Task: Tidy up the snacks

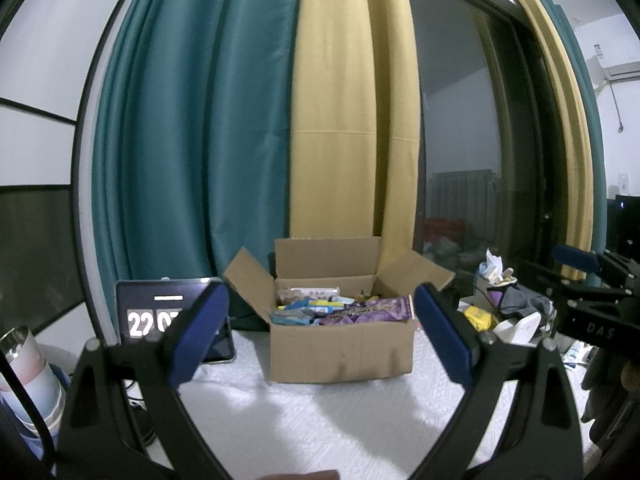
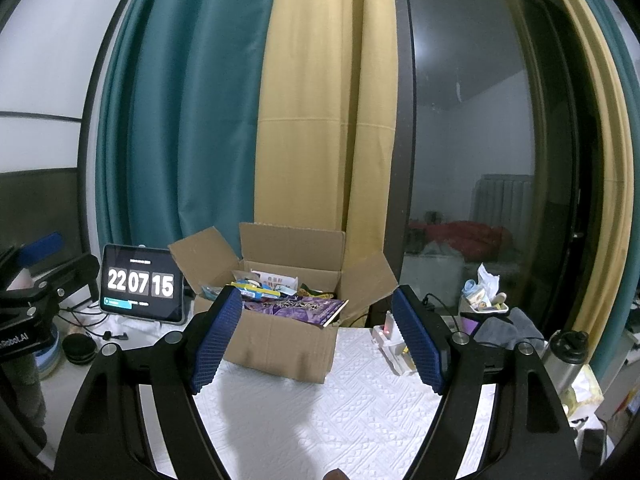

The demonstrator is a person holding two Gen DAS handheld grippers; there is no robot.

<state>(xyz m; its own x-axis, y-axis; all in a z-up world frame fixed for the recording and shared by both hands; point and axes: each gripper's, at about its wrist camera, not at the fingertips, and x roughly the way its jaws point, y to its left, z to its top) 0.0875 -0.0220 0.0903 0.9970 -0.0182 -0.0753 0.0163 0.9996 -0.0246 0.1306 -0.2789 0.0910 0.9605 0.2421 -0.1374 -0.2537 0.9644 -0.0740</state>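
An open cardboard box (image 1: 340, 350) (image 2: 280, 344) stands on a white textured cloth (image 1: 312, 420) (image 2: 340, 412), flaps spread. Inside lie several snack packets, with a large purple bag (image 1: 370, 310) (image 2: 296, 306) on top and blue and yellow packets (image 1: 304, 308) (image 2: 256, 288) behind it. My left gripper (image 1: 322, 336) is held open in front of the box with nothing between its blue pads. My right gripper (image 2: 318, 338) also stands open and empty, short of the box. Each gripper shows at the edge of the other's view.
A tablet (image 2: 142, 284) (image 1: 152, 314) showing a clock leans left of the box. A white charger-like item (image 2: 394, 344), a tissue holder (image 2: 486, 292), grey cloth (image 2: 508, 328) and a metal bottle (image 2: 568, 360) crowd the right. Teal and yellow curtains and a dark window stand behind.
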